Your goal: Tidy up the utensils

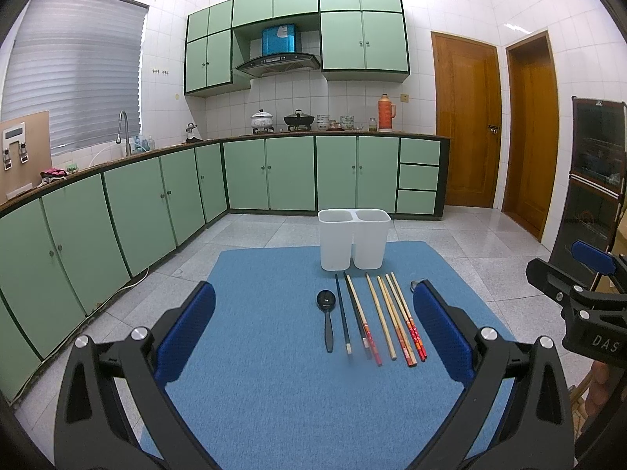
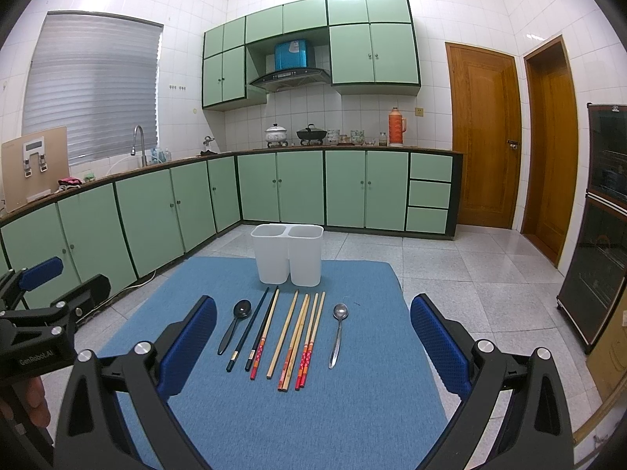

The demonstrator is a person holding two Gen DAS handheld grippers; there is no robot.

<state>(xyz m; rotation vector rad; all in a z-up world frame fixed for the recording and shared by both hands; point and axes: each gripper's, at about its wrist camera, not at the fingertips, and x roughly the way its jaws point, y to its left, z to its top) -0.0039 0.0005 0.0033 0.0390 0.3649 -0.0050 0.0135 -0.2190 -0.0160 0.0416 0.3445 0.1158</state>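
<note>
Utensils lie in a row on the blue mat [image 2: 352,411] that covers the table, and from my remote seat I see them framed between the fingers of both claws. Left to right in the right wrist view: a black spoon [image 2: 235,327], two dark chopsticks [image 2: 250,329], several bamboo chopsticks [image 2: 301,340] with red-patterned ends, and a metal spoon [image 2: 337,333]. Every piece has its long axis running away from me toward the white holder [image 2: 288,254]; both spoons point their bowls at the holder and their handles back toward me, and the red ends of the chopsticks face me too. The sticks lie roughly parallel, fanned a little, some touching their neighbours. The holder stands upright at the far edge of the mat, just beyond the tips, with two open compartments side by side. The left claw [image 1: 313,329] is spread wide, holding nothing, and hovers over the near part of the mat. The right claw [image 2: 313,337] is likewise wide apart and holds nothing. Around the table I see a kitchen with a pale tiled floor [image 2: 450,274], green cabinets [image 2: 156,211] along two walls, a range hood [image 2: 290,76], a shuttered window [image 2: 94,86] and wooden doors [image 2: 484,137] on the right.
</note>
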